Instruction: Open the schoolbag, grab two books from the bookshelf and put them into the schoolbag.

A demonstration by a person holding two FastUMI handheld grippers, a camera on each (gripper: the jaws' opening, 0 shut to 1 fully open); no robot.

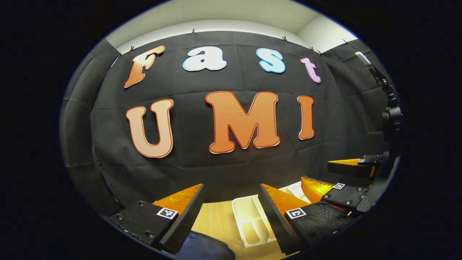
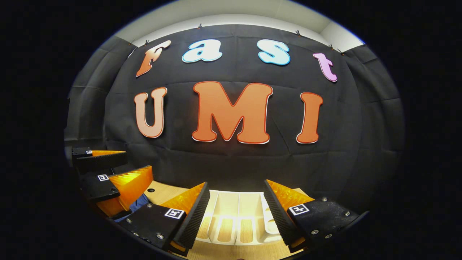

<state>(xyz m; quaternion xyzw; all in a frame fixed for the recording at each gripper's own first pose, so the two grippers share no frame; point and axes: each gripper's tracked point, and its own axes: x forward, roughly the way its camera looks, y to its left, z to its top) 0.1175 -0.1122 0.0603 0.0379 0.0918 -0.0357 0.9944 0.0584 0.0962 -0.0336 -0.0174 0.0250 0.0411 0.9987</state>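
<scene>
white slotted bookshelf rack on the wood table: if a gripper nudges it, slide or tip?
The white slotted plastic rack looks thin-walled and holds no visible books, so probably light. It sits low and wide on the smooth wooden table, so it would likely slide rather than tip.

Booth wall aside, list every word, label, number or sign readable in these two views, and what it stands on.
Readable words or numbers: none.
left gripper: a square coded marker on each finger mount, a pattern, not text.
right gripper: the same kind of square tag on each mount, also no text.
white rack: no writing visible.
</scene>
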